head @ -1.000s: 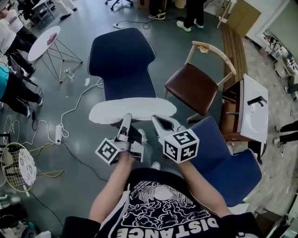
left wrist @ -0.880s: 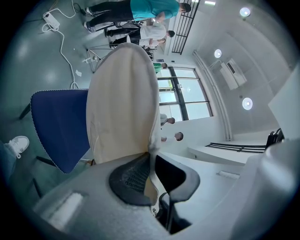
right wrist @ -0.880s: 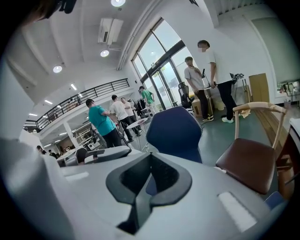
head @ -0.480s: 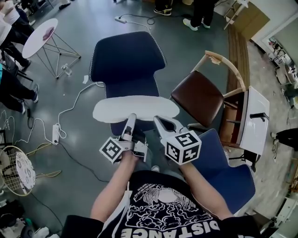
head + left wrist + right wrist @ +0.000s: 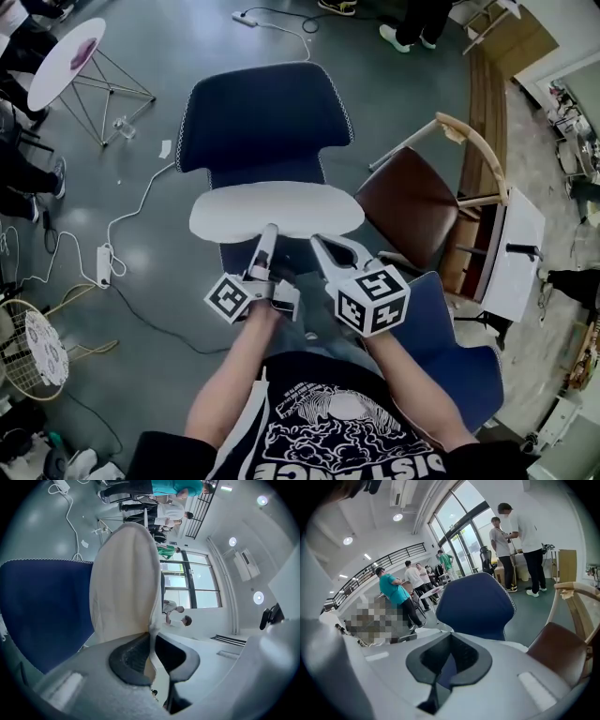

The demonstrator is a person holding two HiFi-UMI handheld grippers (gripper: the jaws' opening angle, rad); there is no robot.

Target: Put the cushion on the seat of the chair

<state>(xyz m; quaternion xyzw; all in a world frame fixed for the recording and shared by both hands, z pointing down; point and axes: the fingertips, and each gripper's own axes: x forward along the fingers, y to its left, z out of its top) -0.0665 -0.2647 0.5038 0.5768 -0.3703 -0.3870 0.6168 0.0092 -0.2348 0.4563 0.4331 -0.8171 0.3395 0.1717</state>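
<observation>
The flat white cushion (image 5: 277, 208) hangs level over the seat of the dark blue chair (image 5: 262, 112), whose backrest stands beyond it. My left gripper (image 5: 269, 232) is rolled on its side and shut on the cushion's near edge. In the left gripper view the cushion (image 5: 124, 583) runs out from between the dark pads (image 5: 131, 658), with the blue chair (image 5: 42, 611) beside it. My right gripper (image 5: 317, 242) has its tips together at the cushion's near edge. In the right gripper view only dark blue shows between its pads (image 5: 450, 637), below the chair's backrest (image 5: 473, 604).
A brown wooden armchair (image 5: 412, 202) stands right of the blue chair, and a second blue chair (image 5: 450, 347) is at my right side. A white cabinet (image 5: 520, 253) lies far right. A power strip with cable (image 5: 103, 265), a round side table (image 5: 66, 52) and a fan (image 5: 42, 347) are at the left.
Both grippers have carried the cushion forward and a little down. It has gone from in front of the blue chair to over its seat.
</observation>
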